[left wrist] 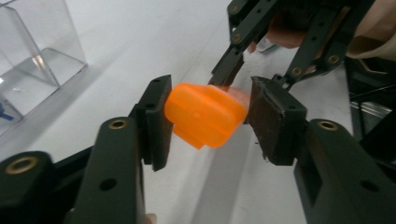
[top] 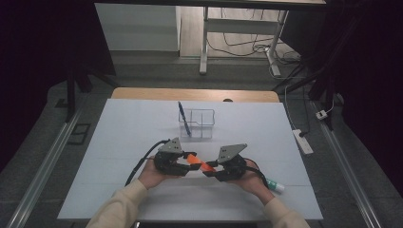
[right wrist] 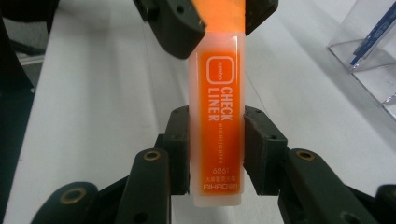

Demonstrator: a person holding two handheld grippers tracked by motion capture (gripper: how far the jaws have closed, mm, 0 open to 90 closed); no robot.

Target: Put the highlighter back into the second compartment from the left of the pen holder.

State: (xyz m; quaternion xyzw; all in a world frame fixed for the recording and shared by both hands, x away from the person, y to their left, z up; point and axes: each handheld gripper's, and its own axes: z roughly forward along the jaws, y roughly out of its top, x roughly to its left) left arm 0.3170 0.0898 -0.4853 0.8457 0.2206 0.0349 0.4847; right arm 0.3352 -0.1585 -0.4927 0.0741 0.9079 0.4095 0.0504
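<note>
Right gripper (right wrist: pixel 215 144) clamped on orange highlighter (right wrist: pixel 217 116) body, held level above white table (top: pixel 119 156). Left gripper (left wrist: pixel 208 119) jaws straddle cap end (left wrist: pixel 205 114), not yet pressing both sides. Cap on. Remaining, by judgement: grip cap, pull off. Clear organizer (top: pixel 202 124) beyond holds blue pen (top: pixel 183 118).

One orange highlighter (top: pixel 198 162), one clear organiser (top: pixel 197 123), one blue pen (top: pixel 183 118), one white tube (top: pixel 274 185), two tools.
</note>
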